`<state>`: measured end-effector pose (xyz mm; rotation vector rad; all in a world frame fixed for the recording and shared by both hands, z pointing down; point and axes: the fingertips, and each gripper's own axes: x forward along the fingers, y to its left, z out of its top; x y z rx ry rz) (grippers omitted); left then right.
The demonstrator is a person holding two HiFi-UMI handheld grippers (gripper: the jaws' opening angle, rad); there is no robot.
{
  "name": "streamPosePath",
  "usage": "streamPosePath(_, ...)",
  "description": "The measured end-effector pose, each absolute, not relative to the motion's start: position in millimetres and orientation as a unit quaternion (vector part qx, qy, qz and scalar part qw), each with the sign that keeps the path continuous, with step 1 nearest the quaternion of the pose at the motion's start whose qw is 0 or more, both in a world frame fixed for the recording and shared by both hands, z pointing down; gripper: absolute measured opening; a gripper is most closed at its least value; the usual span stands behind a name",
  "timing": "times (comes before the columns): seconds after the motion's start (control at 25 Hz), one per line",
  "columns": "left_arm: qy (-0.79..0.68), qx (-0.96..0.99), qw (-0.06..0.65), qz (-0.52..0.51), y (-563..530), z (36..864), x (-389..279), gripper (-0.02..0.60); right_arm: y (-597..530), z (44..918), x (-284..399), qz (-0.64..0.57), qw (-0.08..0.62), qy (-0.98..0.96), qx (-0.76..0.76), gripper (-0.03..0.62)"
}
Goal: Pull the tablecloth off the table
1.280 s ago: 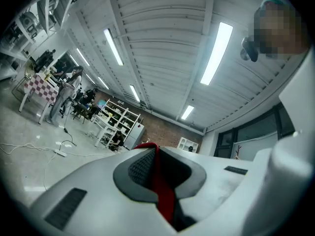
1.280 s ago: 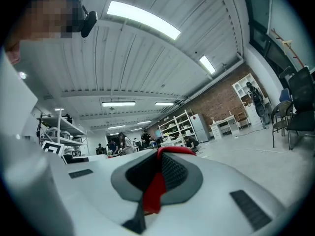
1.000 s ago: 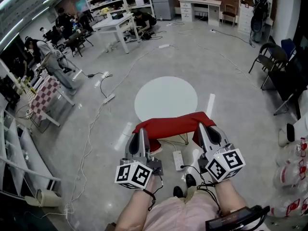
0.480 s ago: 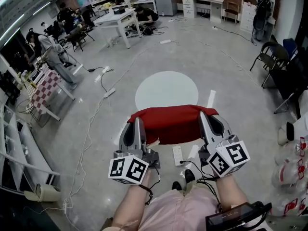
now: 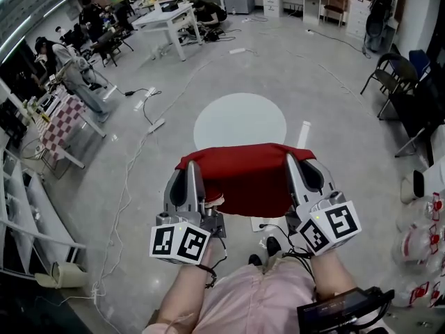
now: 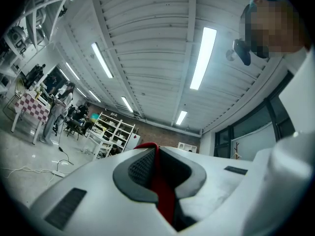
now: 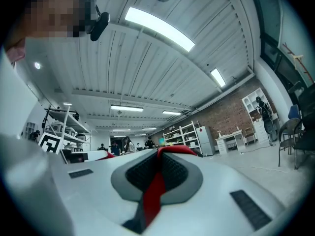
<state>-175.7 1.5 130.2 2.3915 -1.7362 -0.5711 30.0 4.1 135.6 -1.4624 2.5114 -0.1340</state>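
The red tablecloth hangs stretched between my two grippers, in the air on my side of the round white table, whose top is bare. My left gripper is shut on the cloth's left corner and my right gripper on its right corner. In the left gripper view a red fold is pinched between the dark pads. The right gripper view shows the same, with the red cloth pressed between its pads. Both cameras point up at the ceiling.
Cables and a power strip lie on the grey floor at the left. A checkered table and people stand far left, a white table at the back, dark chairs at the right. My feet show below the cloth.
Both grippers have drawn the red cloth up and toward me, away from the round table. The cloth now spreads wider and hides the floor under it.
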Motion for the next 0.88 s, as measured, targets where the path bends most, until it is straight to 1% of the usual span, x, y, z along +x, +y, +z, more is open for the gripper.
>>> streamPosePath(0.32,-0.592,0.794,-0.007,-0.142,-1,120,-173,0.038,-1,129,27,-0.022,0.105,0.855,-0.508,0.028)
streamPosePath(0.44,-0.597,0.792,-0.024,-0.126,-1,118,-172,0.038,0,128,27,-0.014,0.099,0.854,-0.511,0.028)
streamPosePath(0.6,-0.602,0.789,-0.034,-0.113,-1,119,-171,0.038,1,131,26,-0.009,0.090,0.854,-0.512,0.028)
streamPosePath(0.88,-0.602,0.790,-0.026,-0.114,-2,121,-172,0.038,0,132,24,-0.009,0.085,0.854,-0.513,0.028)
